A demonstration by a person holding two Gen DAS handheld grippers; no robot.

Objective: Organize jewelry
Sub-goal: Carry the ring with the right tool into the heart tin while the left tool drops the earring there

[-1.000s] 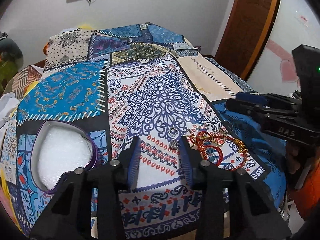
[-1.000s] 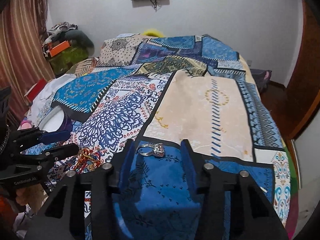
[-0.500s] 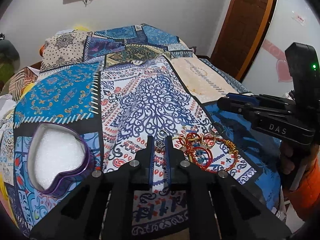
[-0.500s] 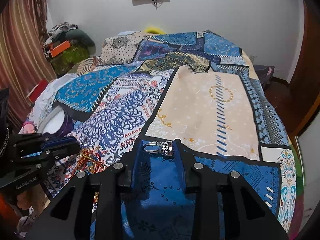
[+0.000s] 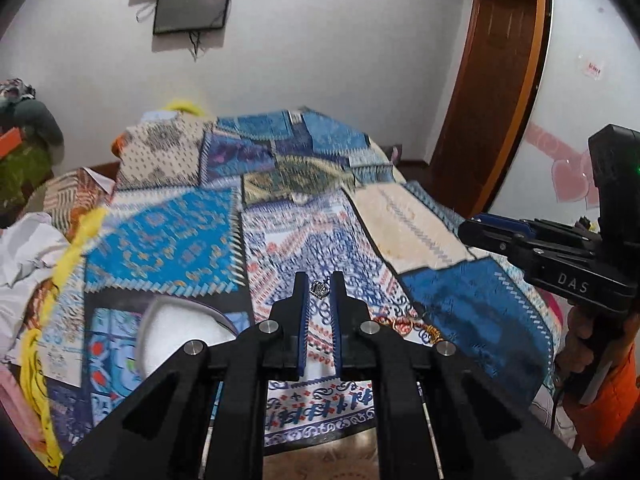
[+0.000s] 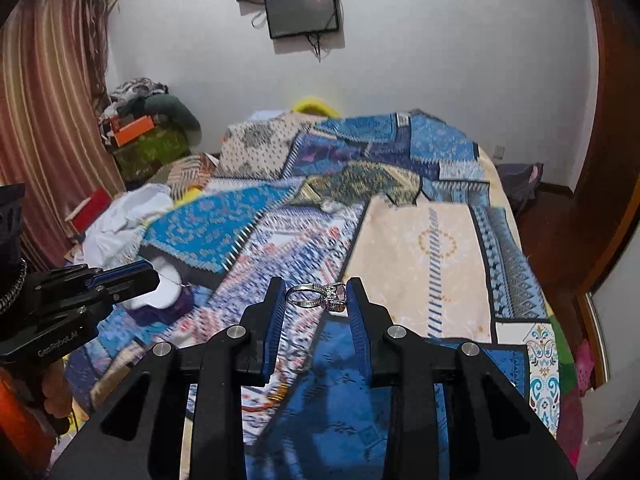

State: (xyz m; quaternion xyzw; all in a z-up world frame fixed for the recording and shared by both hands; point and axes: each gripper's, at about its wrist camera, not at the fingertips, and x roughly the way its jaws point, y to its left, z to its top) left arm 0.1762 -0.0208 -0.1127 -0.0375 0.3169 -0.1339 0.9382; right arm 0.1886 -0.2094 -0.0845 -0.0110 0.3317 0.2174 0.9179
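Observation:
My left gripper [image 5: 320, 286] is shut on a small silver ring [image 5: 320, 289] and holds it above the patterned bedspread [image 5: 280, 232]. My right gripper [image 6: 317, 294] is shut on a larger silver ring with a stone [image 6: 316, 296], also lifted off the bed. A purple heart-shaped box with white lining [image 5: 180, 332] lies to the lower left of the left gripper; it also shows in the right wrist view [image 6: 164, 296]. A pile of red and gold bangles [image 5: 404, 326] lies on the bedspread just right of the left gripper. Another thin ring [image 6: 300, 360] lies under the right gripper.
The bed fills both views. Pillows [image 5: 160, 156] lie at the head. A wooden door [image 5: 492, 80] stands at the right. Clothes and boxes [image 6: 148, 132] are piled at the left by a striped curtain [image 6: 44, 120]. A screen [image 6: 304, 10] hangs on the wall.
Both grippers closed on rings lying on the bedspread and have lifted them up. The views tilted upward, so the bangles and box sit lower in frame.

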